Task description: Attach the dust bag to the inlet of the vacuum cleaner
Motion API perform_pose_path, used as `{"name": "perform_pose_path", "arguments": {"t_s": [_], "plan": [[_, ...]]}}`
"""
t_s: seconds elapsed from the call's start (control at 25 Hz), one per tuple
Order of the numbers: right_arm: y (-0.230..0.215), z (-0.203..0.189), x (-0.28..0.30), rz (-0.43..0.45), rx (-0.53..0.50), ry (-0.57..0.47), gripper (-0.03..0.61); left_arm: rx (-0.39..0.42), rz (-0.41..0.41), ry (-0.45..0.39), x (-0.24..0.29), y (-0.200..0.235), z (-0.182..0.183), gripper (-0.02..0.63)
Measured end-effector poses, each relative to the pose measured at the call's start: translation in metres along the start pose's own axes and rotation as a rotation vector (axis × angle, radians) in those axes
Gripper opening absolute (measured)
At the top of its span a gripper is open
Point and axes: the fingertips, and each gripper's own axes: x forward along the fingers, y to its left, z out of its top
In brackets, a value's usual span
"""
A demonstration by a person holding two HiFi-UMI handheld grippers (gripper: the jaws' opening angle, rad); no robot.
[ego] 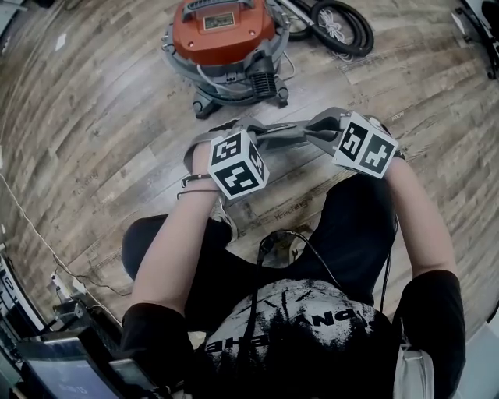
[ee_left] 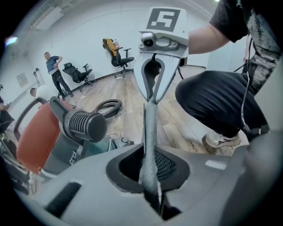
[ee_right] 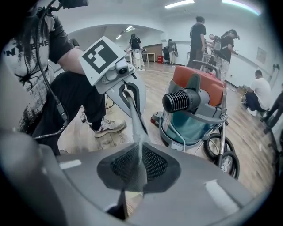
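Left gripper: jaws clenched on grey dust bag, seen edge-on, stretching straight ahead from jaws. Right gripper: jaws clamped on bag's opposite end. Bag held between both, off floor. Vacuum cleaner beyond, right of right jaws, ribbed black port apart from bag.

Open office/lab rm: office chairs, wood-plank floor, strip lights, ppl standing about.
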Motion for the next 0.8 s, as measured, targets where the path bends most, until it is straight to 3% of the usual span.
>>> {"name": "perform_pose_path", "arguments": {"t_s": [0.24, 0.48, 0.64, 0.8], "plan": [[-0.003, 0.013, -0.009, -0.092, -0.149, 0.053, 0.057, -0.025, 0.018, -0.026, -0.014, 0.008, 0.005, 0.028], [-0.009, 0.038, -0.024, -0.15, -0.205, 0.067, 0.16, -0.003, 0.053, -0.025, -0.027, 0.016, 0.012, 0.028], [-0.005, 0.049, -0.017, -0.17, -0.272, 0.101, 0.158, 0.008, 0.059, -0.07, -0.04, 0.017, 0.028, 0.028], [-0.015, 0.057, -0.019, -0.229, -0.331, 0.128, 0.047, 0.023, 0.067, -0.091, -0.05, 0.021, 0.035, 0.028]]}}
